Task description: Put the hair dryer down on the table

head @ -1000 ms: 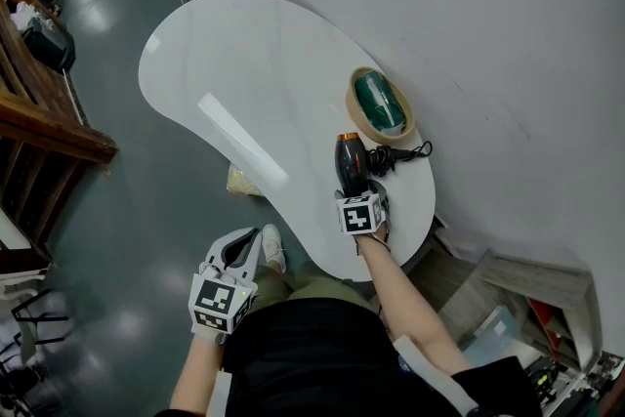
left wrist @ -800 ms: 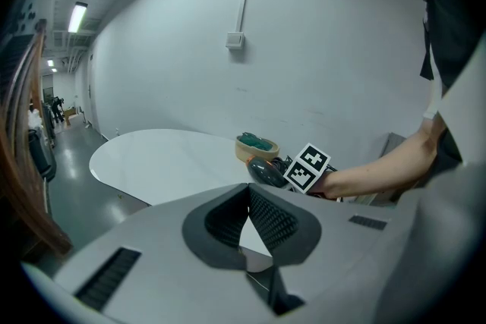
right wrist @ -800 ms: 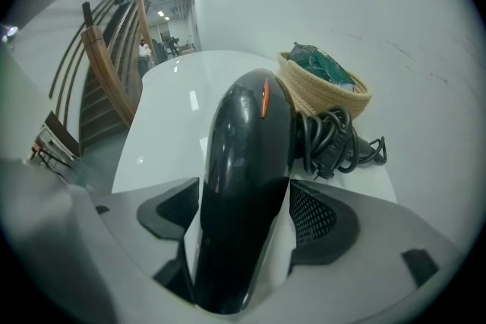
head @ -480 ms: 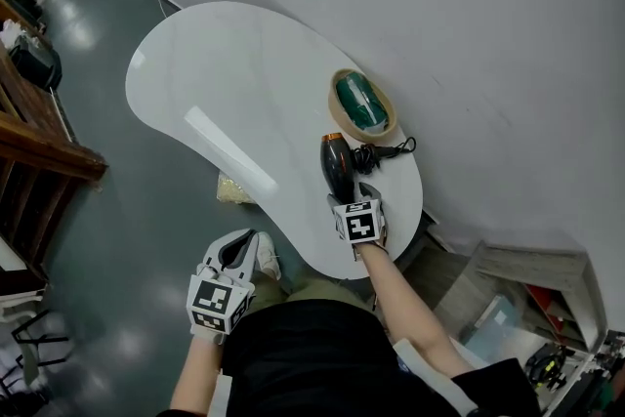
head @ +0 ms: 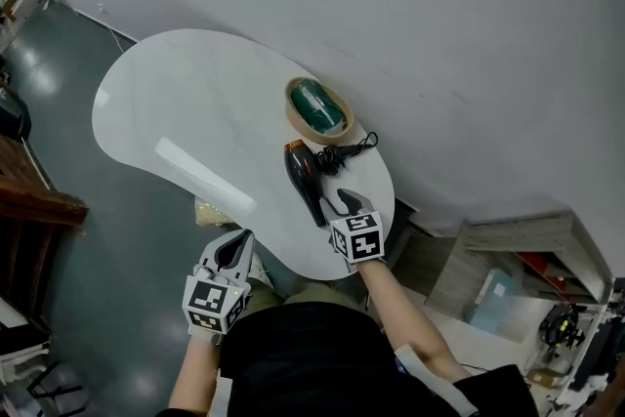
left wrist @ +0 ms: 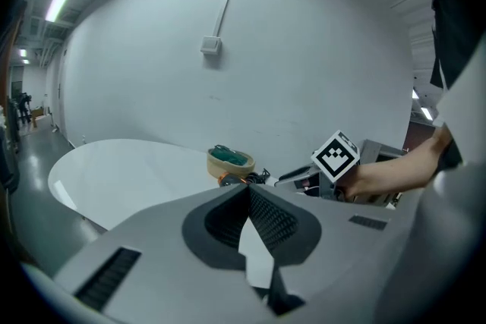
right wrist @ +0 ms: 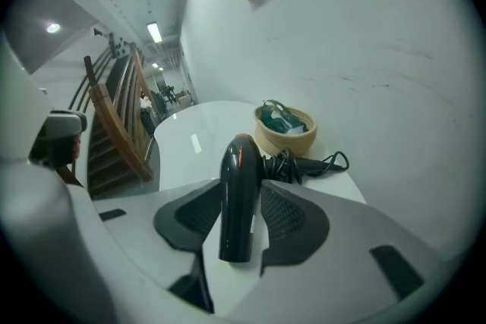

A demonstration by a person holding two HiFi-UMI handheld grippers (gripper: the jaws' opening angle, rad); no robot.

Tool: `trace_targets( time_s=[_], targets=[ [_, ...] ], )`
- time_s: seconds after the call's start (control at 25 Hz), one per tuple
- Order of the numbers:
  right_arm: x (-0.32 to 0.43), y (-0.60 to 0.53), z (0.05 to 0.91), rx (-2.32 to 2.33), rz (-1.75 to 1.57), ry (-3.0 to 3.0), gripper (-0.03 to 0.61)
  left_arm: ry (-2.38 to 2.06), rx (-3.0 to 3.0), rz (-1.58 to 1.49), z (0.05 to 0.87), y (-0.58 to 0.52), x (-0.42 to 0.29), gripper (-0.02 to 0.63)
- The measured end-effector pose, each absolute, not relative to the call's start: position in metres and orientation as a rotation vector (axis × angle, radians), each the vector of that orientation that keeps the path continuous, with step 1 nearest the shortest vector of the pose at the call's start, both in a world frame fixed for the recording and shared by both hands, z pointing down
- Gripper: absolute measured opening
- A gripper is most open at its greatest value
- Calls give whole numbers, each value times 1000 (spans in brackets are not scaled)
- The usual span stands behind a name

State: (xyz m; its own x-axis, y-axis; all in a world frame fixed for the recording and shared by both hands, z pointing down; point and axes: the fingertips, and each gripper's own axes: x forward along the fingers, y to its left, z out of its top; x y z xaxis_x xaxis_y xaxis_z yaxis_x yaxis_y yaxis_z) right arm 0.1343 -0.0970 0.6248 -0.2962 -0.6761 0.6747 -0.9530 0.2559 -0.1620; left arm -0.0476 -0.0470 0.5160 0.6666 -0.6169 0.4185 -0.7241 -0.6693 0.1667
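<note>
The kidney-shaped white table narrowed at its right end, so a carelessly released dryer could probably roll off the near edge. The hair dryer lay there, just near of the basket. Its glossy barrel might slip, as the right gripper was closing its jaws on it, pads against both sides. The coiled cord could snag the basket. A white wall stood far behind and polished grey floor spread left. The left gripper hung off the table's near edge, pinched together, empty.
</note>
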Motion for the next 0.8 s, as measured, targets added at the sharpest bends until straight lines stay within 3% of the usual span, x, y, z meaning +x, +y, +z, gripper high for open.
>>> trace_targets(
  time_s=[0.36,0.8],
  targets=[
    [163,-70,546,1677,707,-2137,56,-923,2699,451,499,-69,-14,9],
    [182,-32,463,1843,600,-2225,14,-738,2812,406,476,-84,19,9]
  ],
)
